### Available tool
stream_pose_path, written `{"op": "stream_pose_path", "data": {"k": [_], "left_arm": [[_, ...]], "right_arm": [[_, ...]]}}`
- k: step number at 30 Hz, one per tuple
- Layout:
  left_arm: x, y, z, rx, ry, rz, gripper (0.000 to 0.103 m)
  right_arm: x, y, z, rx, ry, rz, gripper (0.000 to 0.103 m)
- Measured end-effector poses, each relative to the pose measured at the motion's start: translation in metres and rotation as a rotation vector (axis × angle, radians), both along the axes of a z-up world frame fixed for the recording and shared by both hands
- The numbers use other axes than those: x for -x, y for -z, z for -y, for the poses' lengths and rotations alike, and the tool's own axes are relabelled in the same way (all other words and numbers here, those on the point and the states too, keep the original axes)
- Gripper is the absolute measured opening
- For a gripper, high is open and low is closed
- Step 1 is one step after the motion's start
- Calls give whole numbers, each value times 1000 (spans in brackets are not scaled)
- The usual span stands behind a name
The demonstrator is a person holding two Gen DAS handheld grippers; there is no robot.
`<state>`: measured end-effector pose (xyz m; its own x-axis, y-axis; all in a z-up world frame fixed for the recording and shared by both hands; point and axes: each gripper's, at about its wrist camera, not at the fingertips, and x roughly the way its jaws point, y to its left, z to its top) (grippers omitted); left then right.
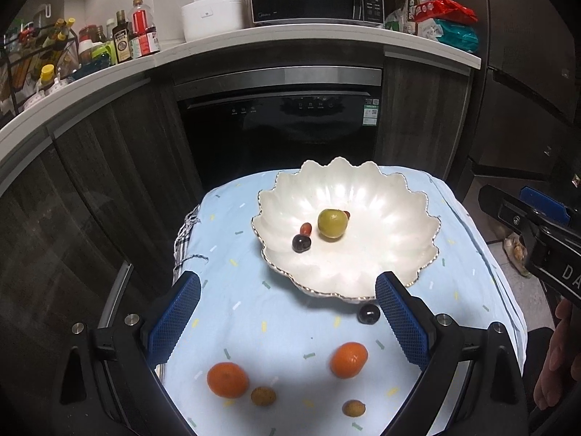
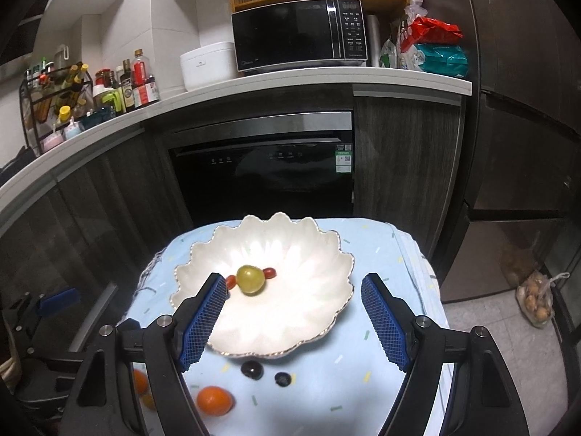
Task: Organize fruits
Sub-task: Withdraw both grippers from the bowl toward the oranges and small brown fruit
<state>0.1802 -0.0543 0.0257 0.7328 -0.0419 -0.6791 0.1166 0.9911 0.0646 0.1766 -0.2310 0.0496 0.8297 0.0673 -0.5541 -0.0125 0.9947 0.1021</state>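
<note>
While both tools hang spread and empty above the table (image 1: 254, 327), the left tool (image 1: 287, 312) and right tool (image 2: 294, 319) face the white bowl (image 1: 381, 254) holding a green fruit (image 1: 332, 222); two oranges (image 1: 227, 380) lie nearer on the cloth.

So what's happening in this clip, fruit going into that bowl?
Yes. A person holds a gripper in each hand over a small table with a light blue cloth. Both the left gripper and the right gripper are open and empty. The scalloped white bowl already holds a green fruit, a dark cherry and small red fruits. Two oranges, two small brownish fruits and a dark fruit are on the cloth.
</note>
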Motion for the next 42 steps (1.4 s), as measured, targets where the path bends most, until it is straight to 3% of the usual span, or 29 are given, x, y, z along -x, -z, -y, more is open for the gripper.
{"op": "stream_pose_path", "data": {"k": [10,24,42], "left_arm": [[27,10,-4,-22,5,9,98],[55,38,-20,-34,-7,12,98],[63,73,-46,-53,-45,6,98]], "right_arm": [[24,8,-7,18,-20,-8,78],[47,49,-25,20,-73,-69,78],[46,82,-56,67,-122,-111,78]]}}
